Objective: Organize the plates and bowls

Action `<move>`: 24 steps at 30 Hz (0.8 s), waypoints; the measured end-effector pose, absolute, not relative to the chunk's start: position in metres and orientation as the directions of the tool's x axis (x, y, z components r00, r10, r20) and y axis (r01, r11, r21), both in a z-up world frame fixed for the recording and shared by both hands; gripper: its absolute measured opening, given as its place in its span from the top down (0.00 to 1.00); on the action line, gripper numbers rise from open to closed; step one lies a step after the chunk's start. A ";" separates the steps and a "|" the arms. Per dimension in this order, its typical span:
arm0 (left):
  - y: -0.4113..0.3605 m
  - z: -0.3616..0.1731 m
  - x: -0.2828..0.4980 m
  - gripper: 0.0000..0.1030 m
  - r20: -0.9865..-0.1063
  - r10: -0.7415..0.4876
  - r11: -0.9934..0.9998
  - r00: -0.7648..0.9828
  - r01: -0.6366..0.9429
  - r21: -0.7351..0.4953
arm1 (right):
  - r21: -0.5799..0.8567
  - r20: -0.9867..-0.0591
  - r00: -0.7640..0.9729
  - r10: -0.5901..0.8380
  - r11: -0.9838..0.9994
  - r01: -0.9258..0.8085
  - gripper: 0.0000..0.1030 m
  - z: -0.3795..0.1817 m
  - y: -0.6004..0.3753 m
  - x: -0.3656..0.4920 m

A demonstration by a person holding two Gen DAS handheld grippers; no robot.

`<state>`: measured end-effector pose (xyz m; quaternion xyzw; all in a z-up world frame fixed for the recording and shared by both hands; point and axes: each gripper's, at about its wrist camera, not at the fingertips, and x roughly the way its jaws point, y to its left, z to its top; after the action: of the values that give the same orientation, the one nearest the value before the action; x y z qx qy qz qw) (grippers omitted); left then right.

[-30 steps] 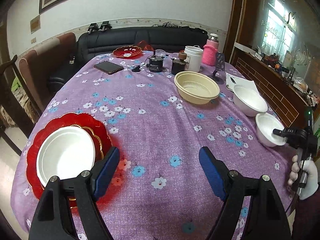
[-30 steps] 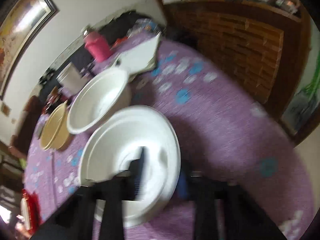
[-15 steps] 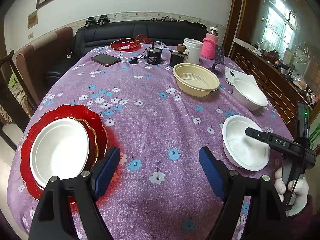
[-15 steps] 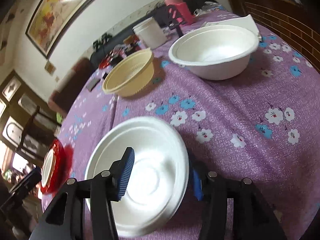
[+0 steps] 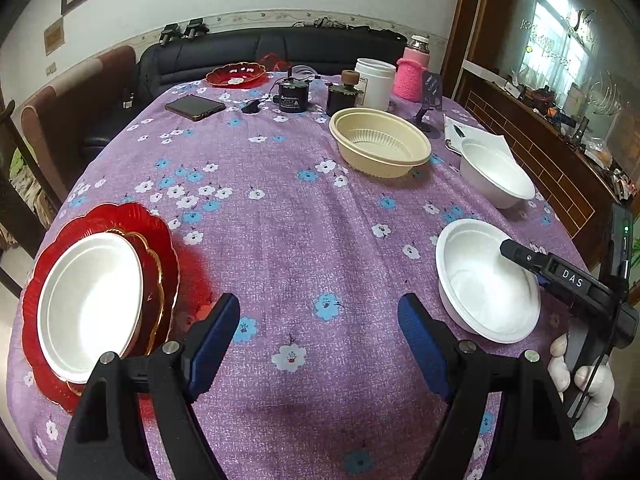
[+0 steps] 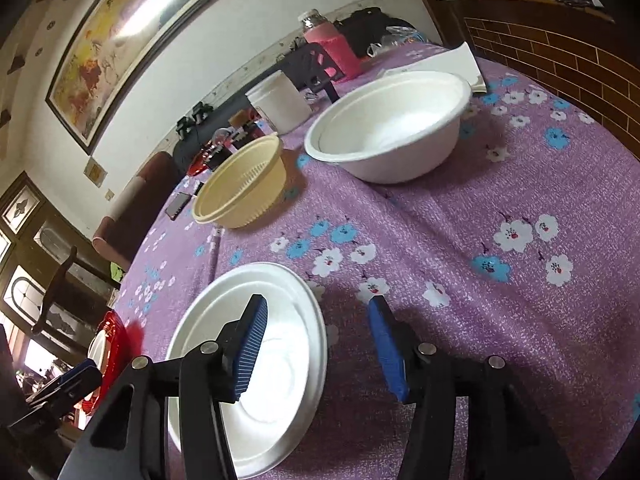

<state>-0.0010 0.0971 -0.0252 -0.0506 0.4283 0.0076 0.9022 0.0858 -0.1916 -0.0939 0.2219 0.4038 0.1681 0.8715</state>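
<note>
Covering the whole table is a purple floral cloth [image 5: 280, 208], and everything to be sorted sits on it. At nine o'clock in the left wrist view lies the red plate stack [image 5: 160, 236] with a white plate [image 5: 90, 304] on top. A cream bowl [image 5: 380, 148] stands at one o'clock, a large white bowl [image 5: 496, 178] farther round at two o'clock, and a small white bowl [image 5: 486, 280] at three o'clock, near the table's edge.

The right gripper [image 6: 316, 344] has its jaws spread apart, one finger over the bowl's hollow and the other outside the rim; whether either pad touches the wall I cannot tell. So the small white bowl [image 6: 248, 364] lies at about nine o'clock from the claw's midline, its rim between the fingers. The left gripper [image 5: 320, 332] hangs released over bare cloth, holding nothing, with the plate stack at its nine o'clock.

The right hand is plainly the nearer to this bowl. Judging by the layout, the bowl likely wants nesting into the large white bowl [image 6: 388, 128], at twelve o'clock from the right claw. A round bowl has no long axis, so only the rim bite matters.
</note>
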 end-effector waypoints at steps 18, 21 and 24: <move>0.102 -0.002 -0.020 0.22 -0.762 -0.053 0.994 0.645 -0.038 -0.101 | 0.519 -0.622 0.658 0.425 0.852 -0.060 0.45 -0.068 -0.218 0.083; 0.100 0.016 -0.010 0.22 -0.752 -0.097 0.991 0.652 -0.004 -0.132 | 0.486 -0.627 0.687 0.368 0.874 -0.025 0.44 -0.045 -0.238 0.096; 0.089 0.035 0.005 0.22 -0.739 -0.113 0.992 0.664 0.028 -0.126 | 0.436 -0.637 0.710 0.302 0.900 0.008 0.43 -0.027 -0.254 0.113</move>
<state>0.0052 0.0889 0.0349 -0.0519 0.4078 -0.0388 0.9108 0.1133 -0.2539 -0.0271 0.2083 0.3721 0.0814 0.9009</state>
